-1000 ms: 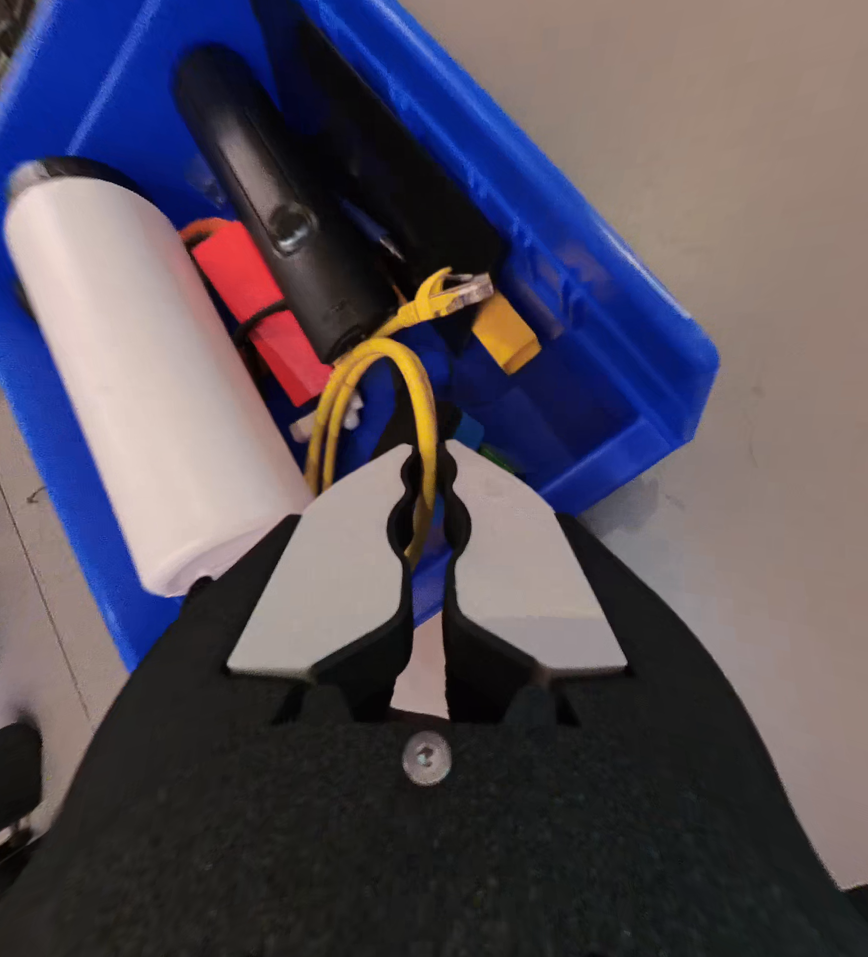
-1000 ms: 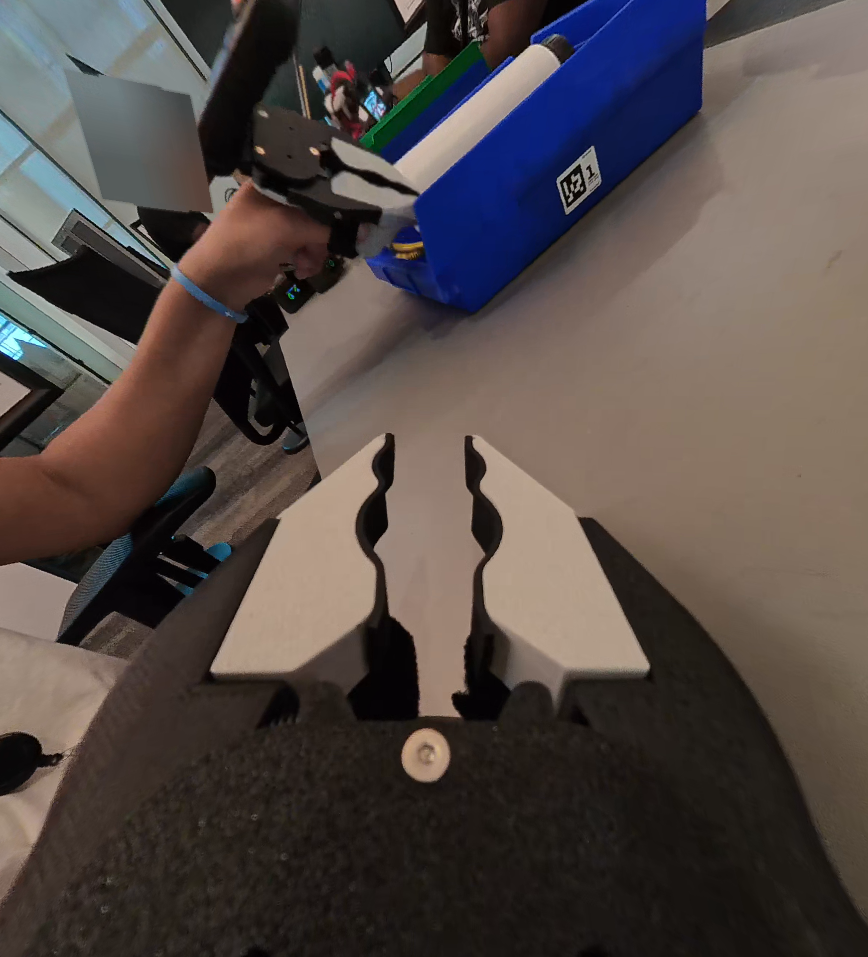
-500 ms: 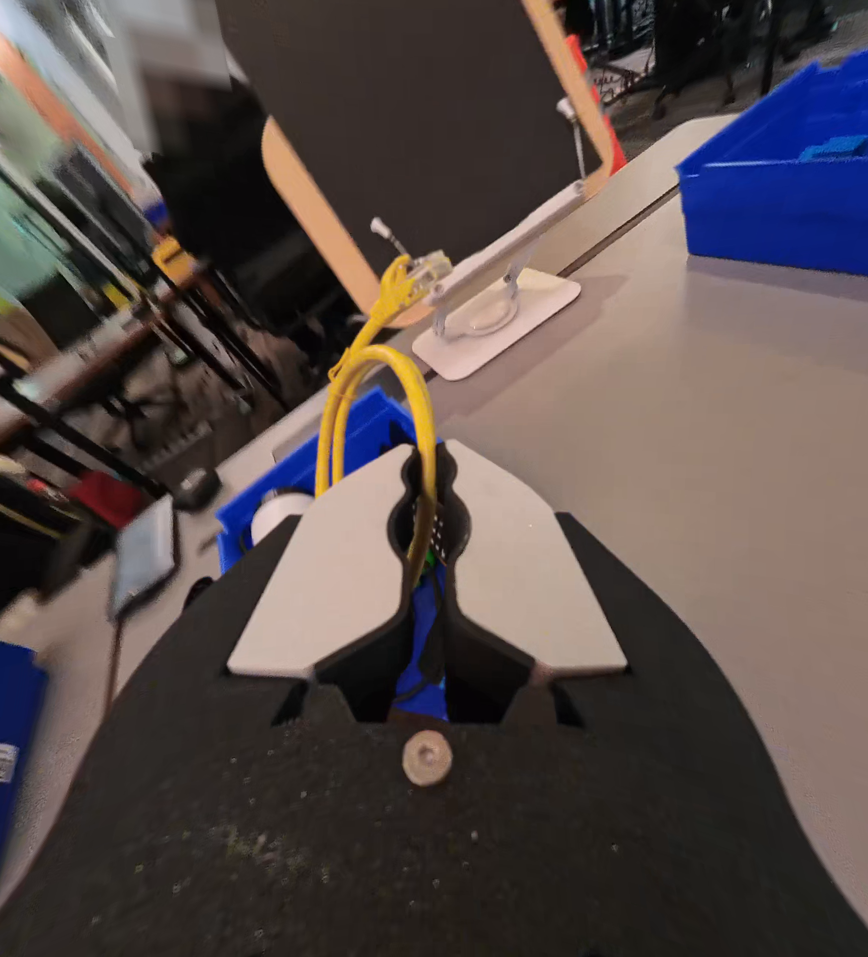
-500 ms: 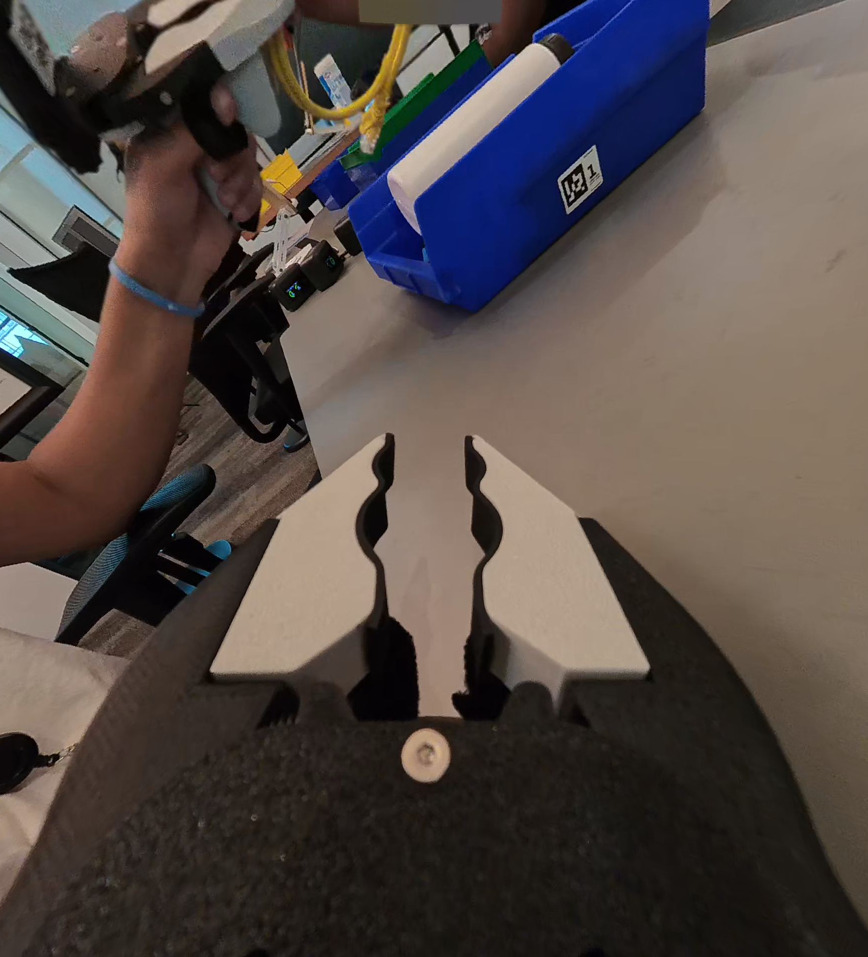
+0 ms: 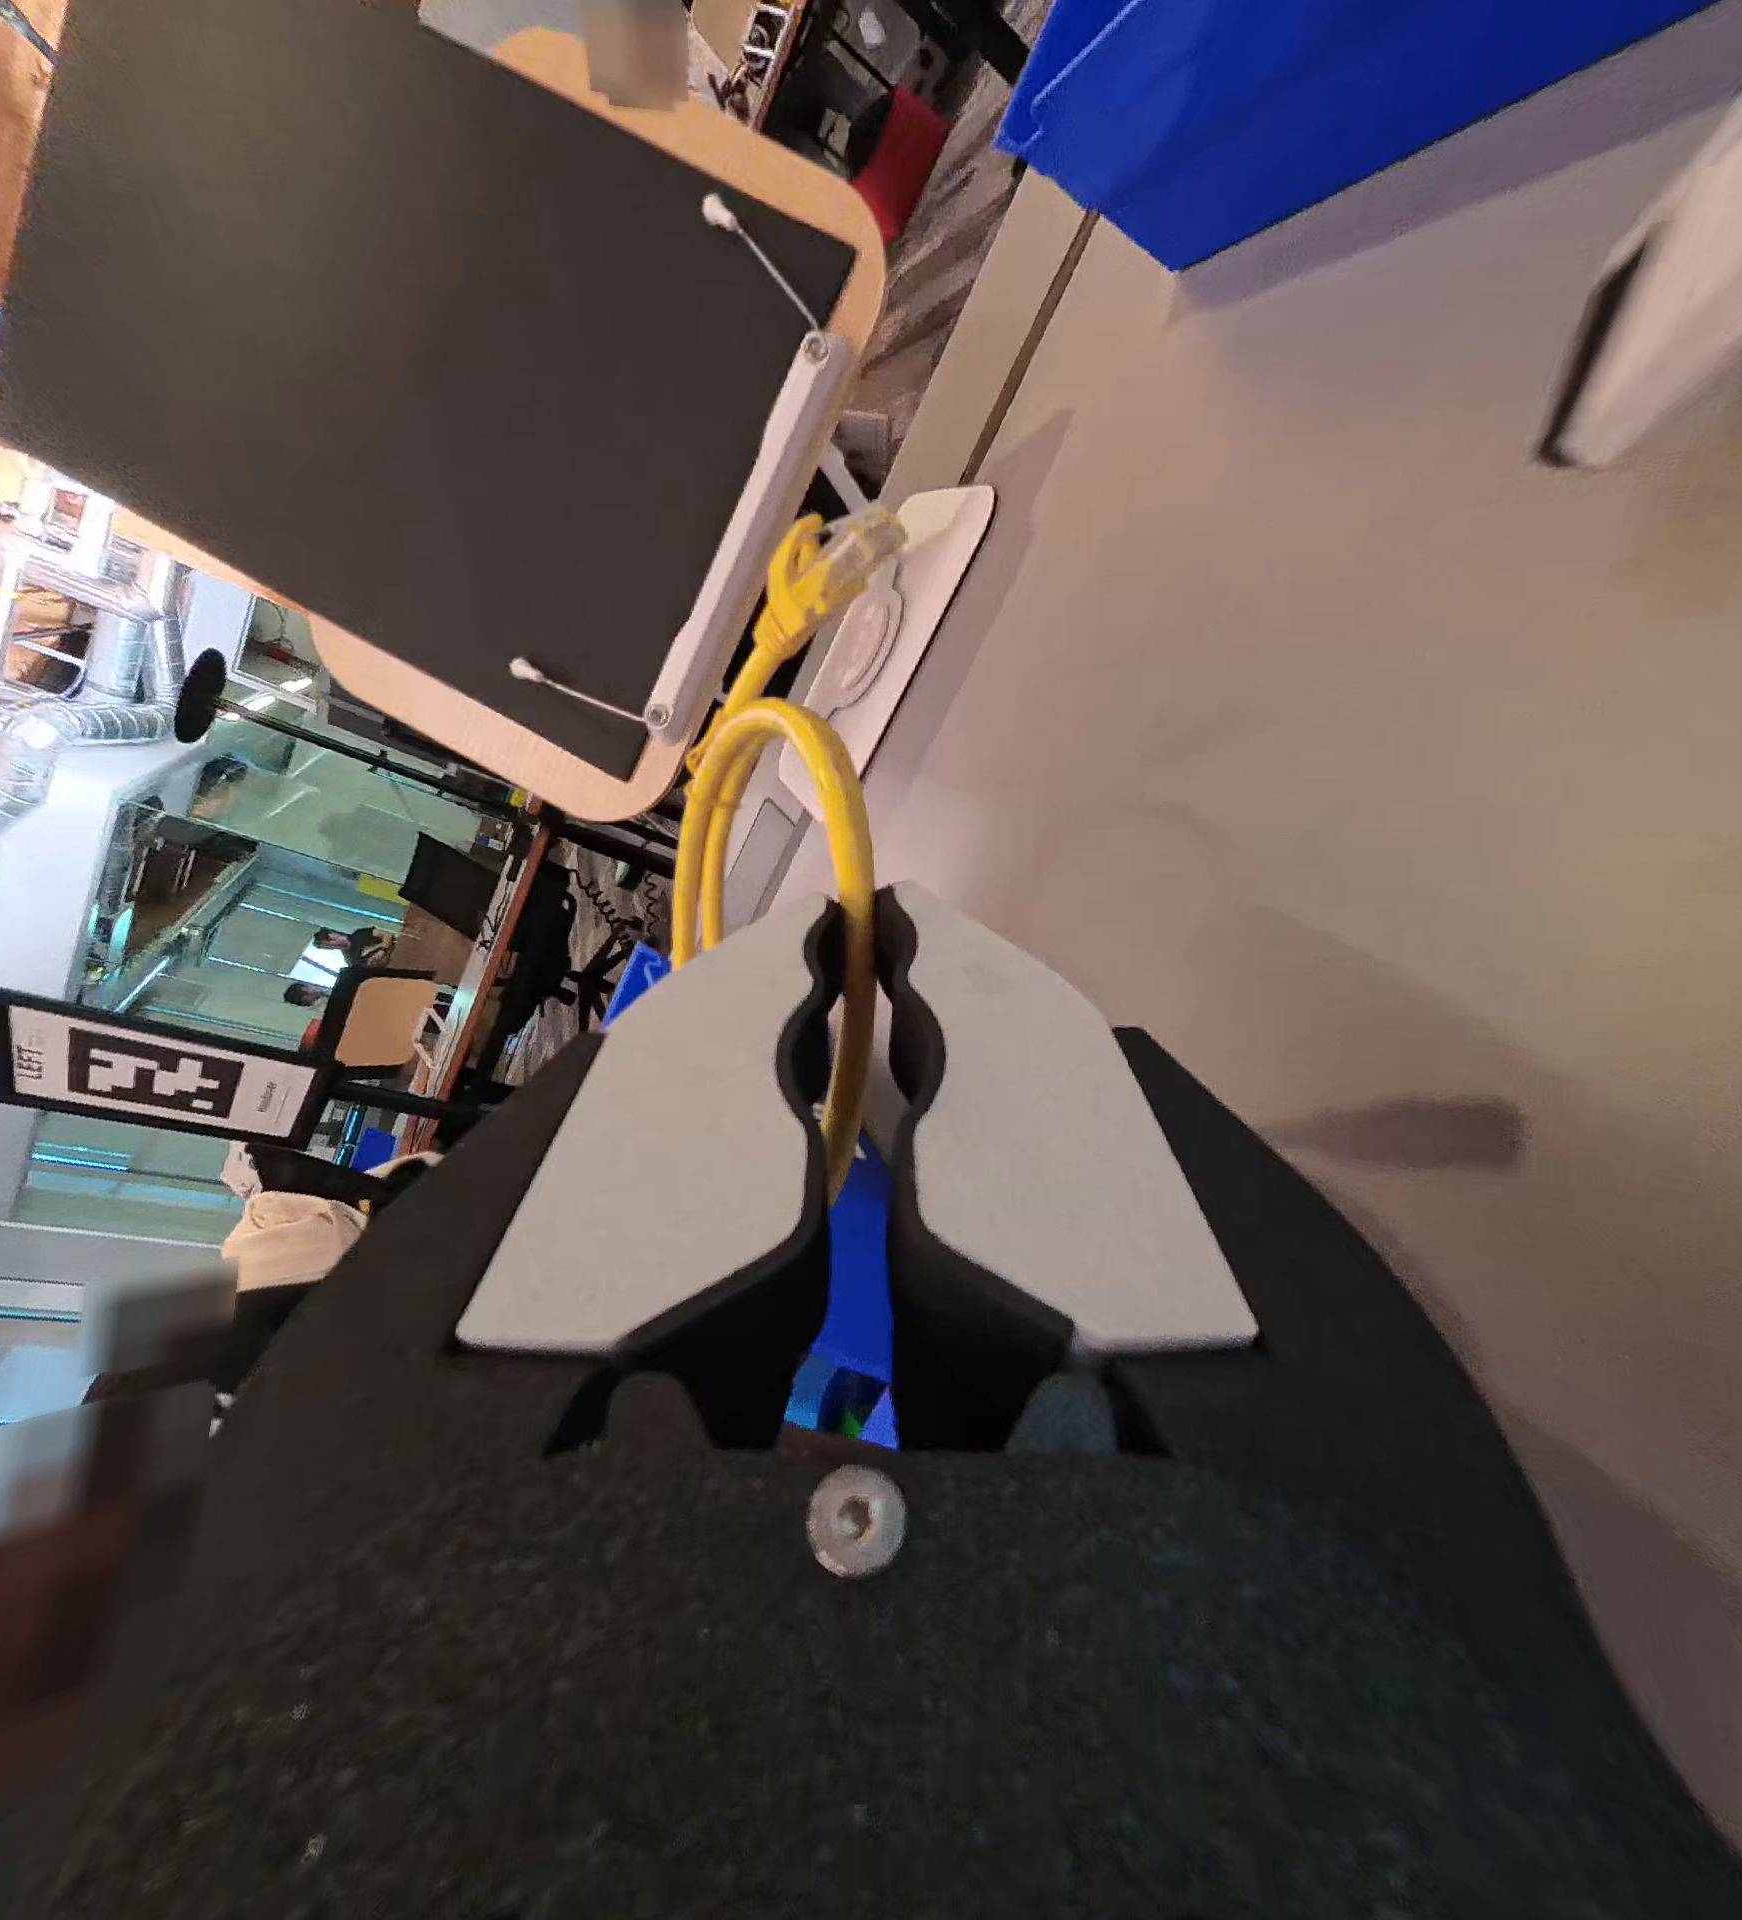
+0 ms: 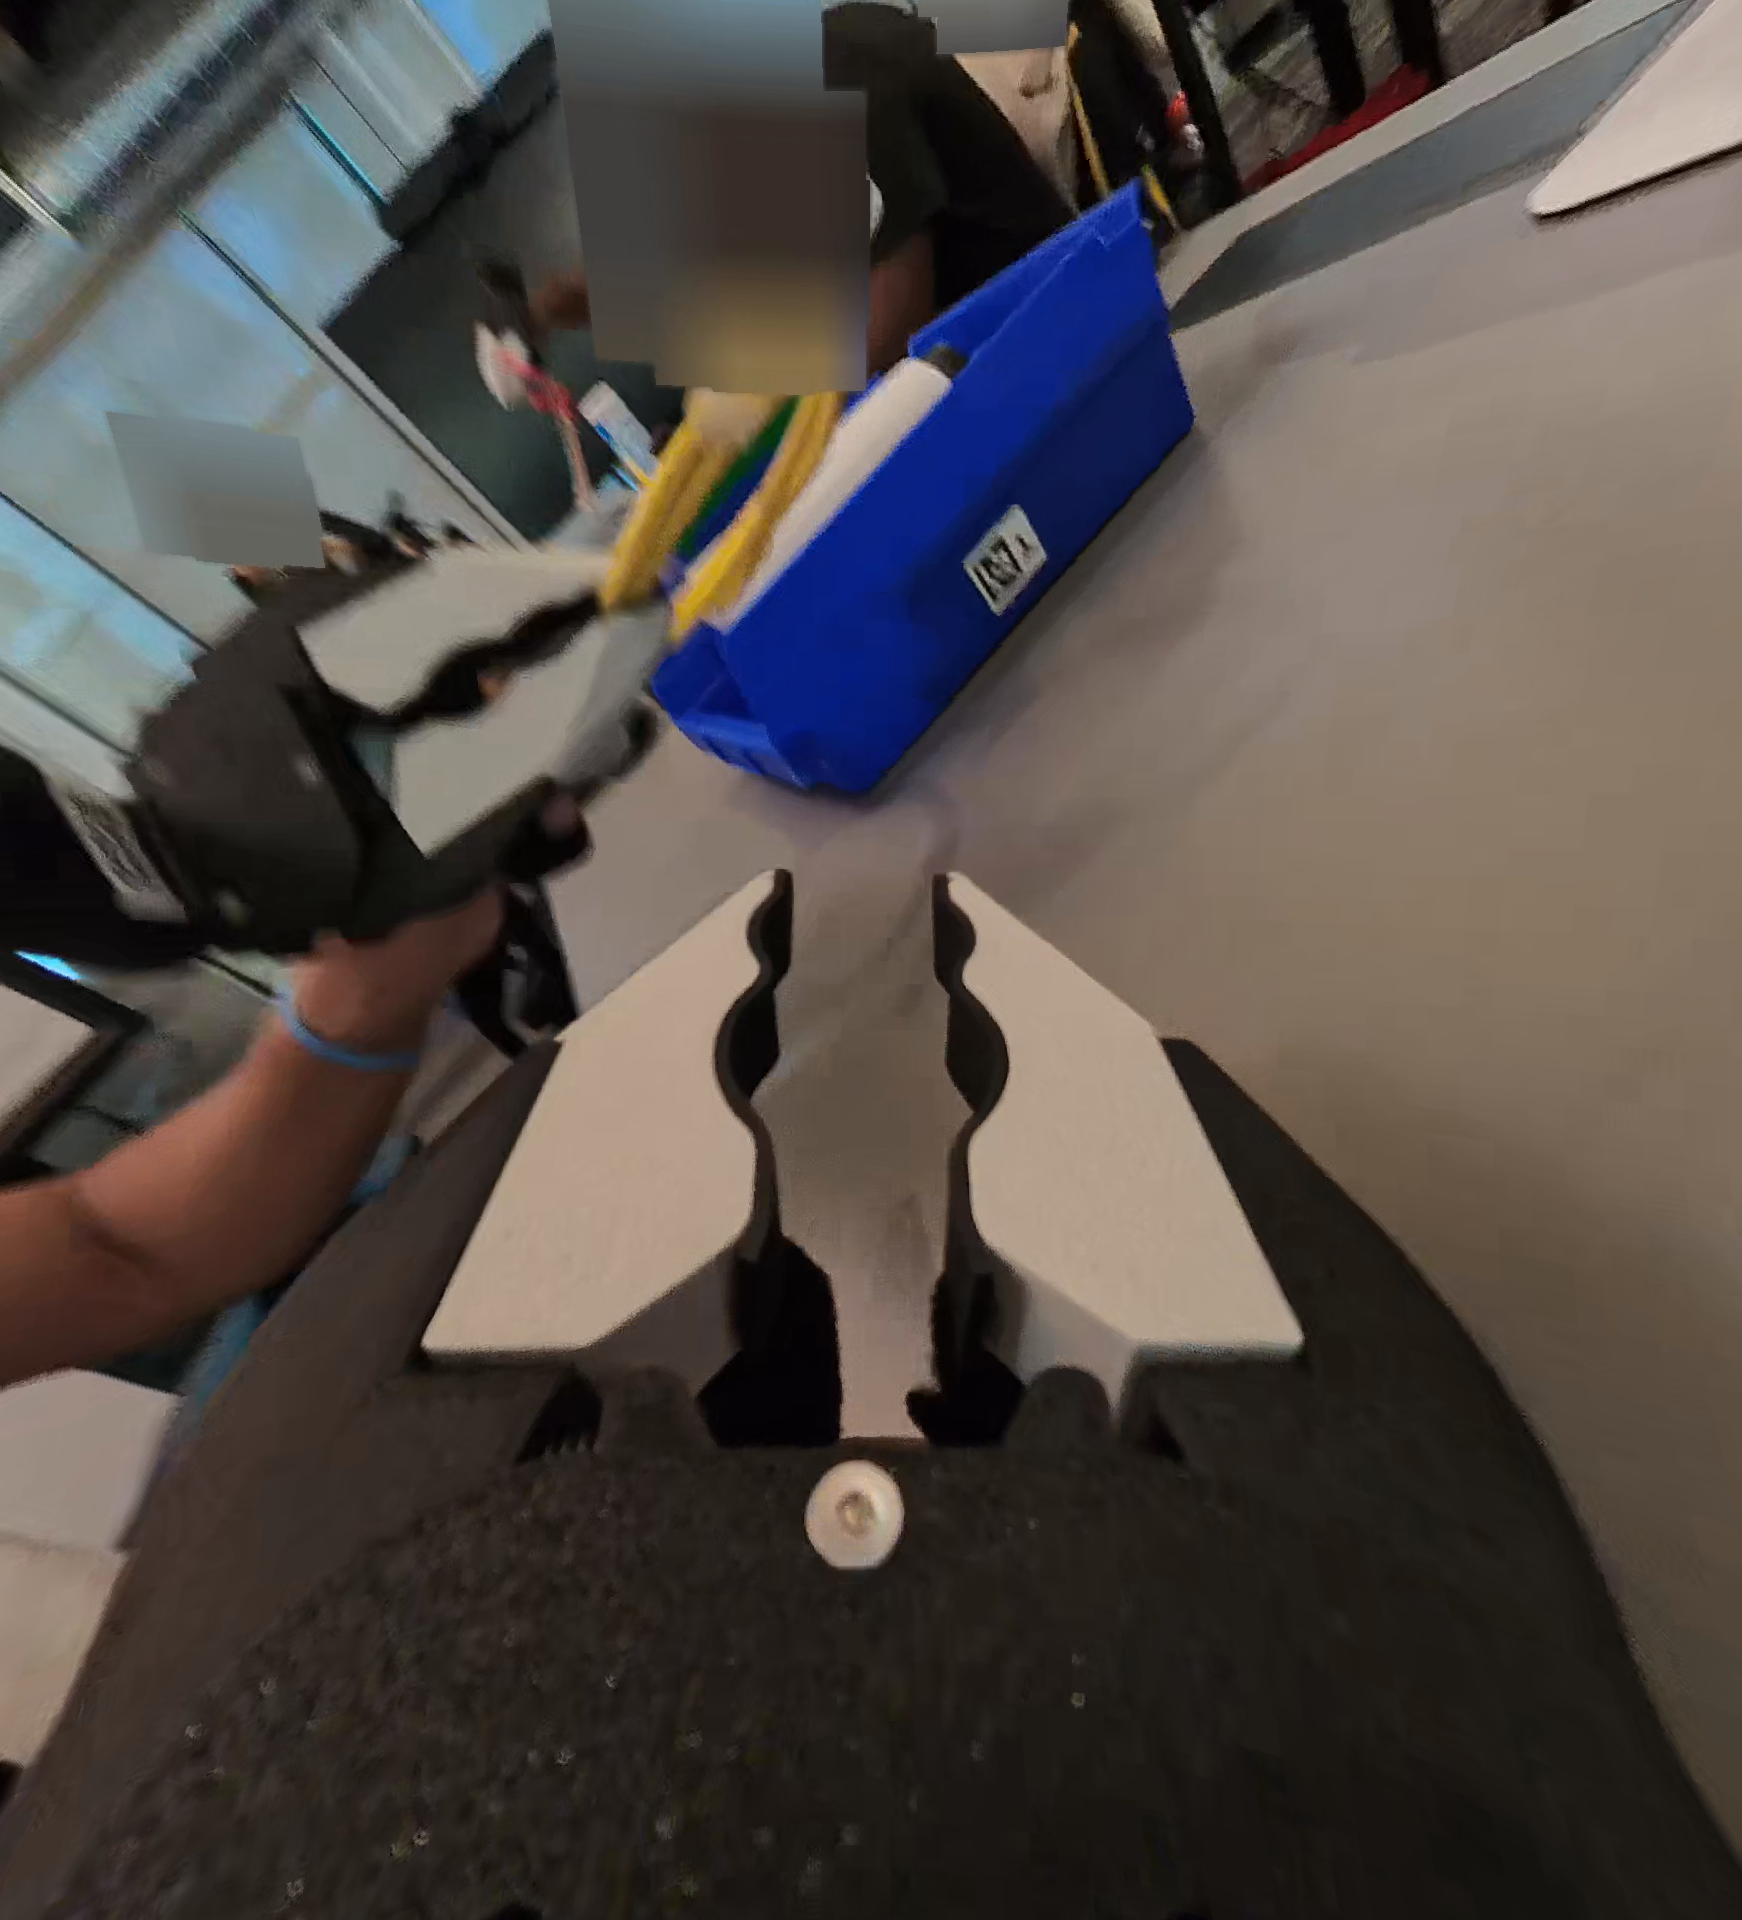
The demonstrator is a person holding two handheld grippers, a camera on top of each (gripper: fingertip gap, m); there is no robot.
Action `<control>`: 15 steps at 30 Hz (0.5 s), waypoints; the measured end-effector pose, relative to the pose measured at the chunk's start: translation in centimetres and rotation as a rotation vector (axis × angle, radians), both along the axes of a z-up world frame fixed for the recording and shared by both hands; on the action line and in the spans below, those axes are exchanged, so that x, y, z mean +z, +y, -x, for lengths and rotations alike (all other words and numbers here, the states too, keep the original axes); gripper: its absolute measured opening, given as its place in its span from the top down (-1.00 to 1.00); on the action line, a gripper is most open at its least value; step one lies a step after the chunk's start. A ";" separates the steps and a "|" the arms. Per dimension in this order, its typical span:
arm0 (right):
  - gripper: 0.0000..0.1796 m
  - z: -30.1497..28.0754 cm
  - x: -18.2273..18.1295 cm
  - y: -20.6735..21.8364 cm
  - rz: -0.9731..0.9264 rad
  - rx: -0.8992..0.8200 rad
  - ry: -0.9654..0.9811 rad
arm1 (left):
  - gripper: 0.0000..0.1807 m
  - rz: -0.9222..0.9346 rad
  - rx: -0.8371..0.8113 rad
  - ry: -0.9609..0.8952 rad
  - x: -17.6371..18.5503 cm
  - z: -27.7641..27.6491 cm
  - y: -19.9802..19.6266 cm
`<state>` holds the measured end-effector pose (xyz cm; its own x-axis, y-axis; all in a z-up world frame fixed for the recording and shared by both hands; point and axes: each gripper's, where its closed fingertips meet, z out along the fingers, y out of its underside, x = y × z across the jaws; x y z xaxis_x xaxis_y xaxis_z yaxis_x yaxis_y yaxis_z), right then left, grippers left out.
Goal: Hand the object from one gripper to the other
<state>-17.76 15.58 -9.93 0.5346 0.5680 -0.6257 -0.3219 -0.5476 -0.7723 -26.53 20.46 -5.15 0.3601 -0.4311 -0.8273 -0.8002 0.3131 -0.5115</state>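
Observation:
My left gripper point(image 5: 859, 914) is shut on a yellow network cable point(image 5: 807, 748). The cable loops out past the fingertips and ends in a clear plug point(image 5: 862, 542). The view is rolled on its side, held in the air above the grey table point(image 5: 1366, 831). In the right wrist view the left gripper point(image 6: 628, 613) shows at the left, blurred, with the yellow cable point(image 6: 732, 509) sticking out of it toward the blue bin point(image 6: 950, 582). My right gripper point(image 6: 859, 883) is open and empty, low over the table, apart from the left gripper.
The blue bin holds a white roll point(image 6: 877, 436). A black board with a wood rim point(image 5: 410, 353) stands on a white stand point(image 5: 898, 623) at the table edge. Another blue bin point(image 5: 1314, 114) and the blurred right gripper finger point(image 5: 1698, 291) show in the left view. A person sits behind the bin. About 12 centimeters separates my left fingertips from my right.
My left gripper has lifted the yellow cable out of the blue bin, rolled sideways and come down toward my right gripper. My right gripper has shifted a little, still open.

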 end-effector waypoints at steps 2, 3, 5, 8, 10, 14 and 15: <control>0.66 1.4 1.9 0.9 0.023 0.056 0.122 | 0.94 0.000 -0.003 -0.012 -0.2 -0.3 -0.1; 0.66 2.2 2.6 1.3 0.028 0.087 0.159 | 0.94 -0.001 -0.005 -0.012 -0.3 -0.5 -0.2; 0.67 3.5 4.2 2.8 0.034 0.122 0.274 | 0.94 -0.001 -0.016 -0.015 -0.6 -0.8 -0.5; 0.64 5.4 4.6 5.0 0.155 0.208 0.486 | 0.94 0.008 -0.029 -0.026 -1.3 -1.3 -1.1; 0.58 6.5 4.9 5.7 0.218 0.287 0.628 | 0.94 -0.001 -0.029 -0.007 -1.9 -1.5 -1.4; 0.60 7.0 5.0 5.7 0.257 0.348 0.756 | 0.94 -0.009 -0.022 0.009 -2.8 -1.3 -1.3; 0.62 6.8 4.8 5.6 0.256 0.348 0.756 | 0.94 -0.005 -0.024 0.007 -2.9 -1.3 -1.3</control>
<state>-24.58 21.20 -5.14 -0.2534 0.4150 -0.8738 -0.4807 -0.8379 -0.2585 -25.26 19.21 -8.08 0.3441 -0.4352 -0.8320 -0.7958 0.3350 -0.5044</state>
